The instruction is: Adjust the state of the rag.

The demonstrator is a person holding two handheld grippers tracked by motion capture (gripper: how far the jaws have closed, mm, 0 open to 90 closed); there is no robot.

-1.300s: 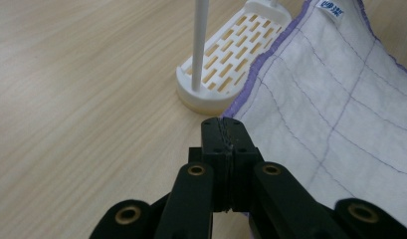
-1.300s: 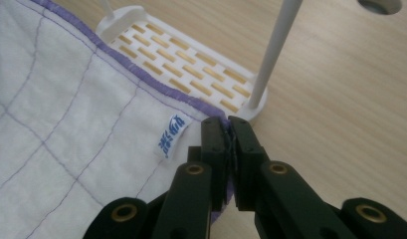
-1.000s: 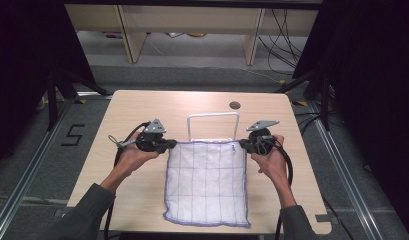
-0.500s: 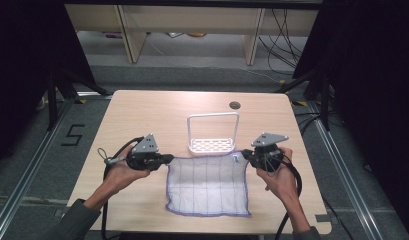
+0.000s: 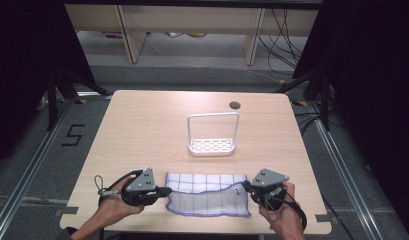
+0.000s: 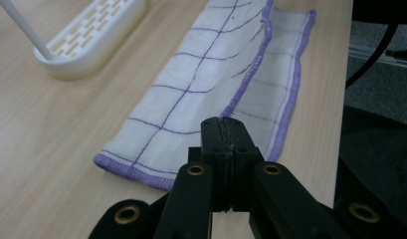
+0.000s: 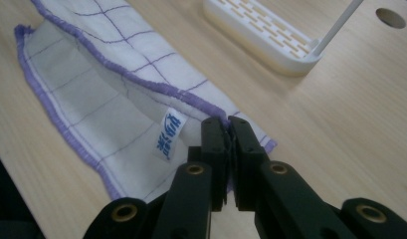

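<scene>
Both grippers, left gripper [image 6: 225, 130] and right gripper [image 7: 228, 130], pinch the cloth [image 5: 207, 194] by its hemmed corners; thin, limp, light fabric, sags between them.

White rack [image 5: 212, 145] — mid-table [image 5: 142, 130]

Table [image 5: 142, 125]: pale wood, centre of frame.
Floor [image 5: 202, 65]: grey, cables [image 5: 282, 30] upper right.
Shelving [image 5: 192, 20]: pale wood, top.
Sides: dark.
</scene>
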